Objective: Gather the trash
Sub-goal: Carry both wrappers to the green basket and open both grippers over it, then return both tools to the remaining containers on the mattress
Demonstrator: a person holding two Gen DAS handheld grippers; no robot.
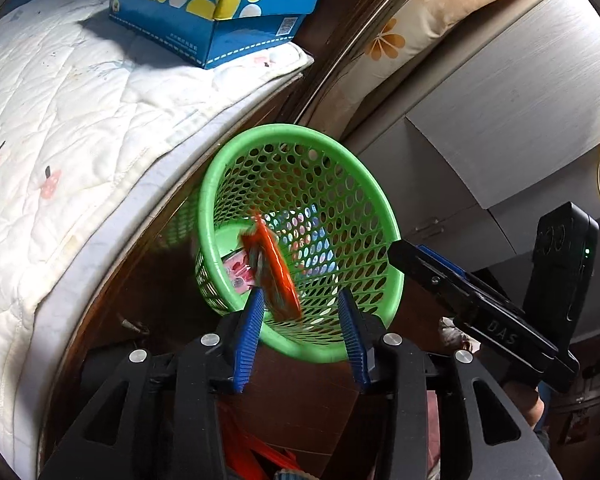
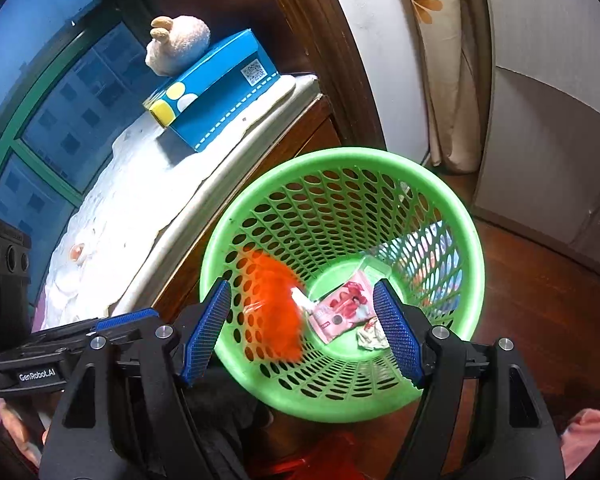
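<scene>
Both tongs stood wide with nothing between the pads: the left tongs (image 1: pixel 300 336) and right tongs (image 2: pixel 304 332) hung over the round green perforated plastic basket (image 2: pixel 380 164) on the floor beside the bed. A blurred orange plastic wrapper (image 1: pixel 274 272) was inside, apparently dropping. A pink snack packet (image 2: pixel 342 308) and crumpled white scrap (image 2: pixel 370 336) already lay at the bottom. Collection looked well underway; any trash left elsewhere was out of view.
</scene>
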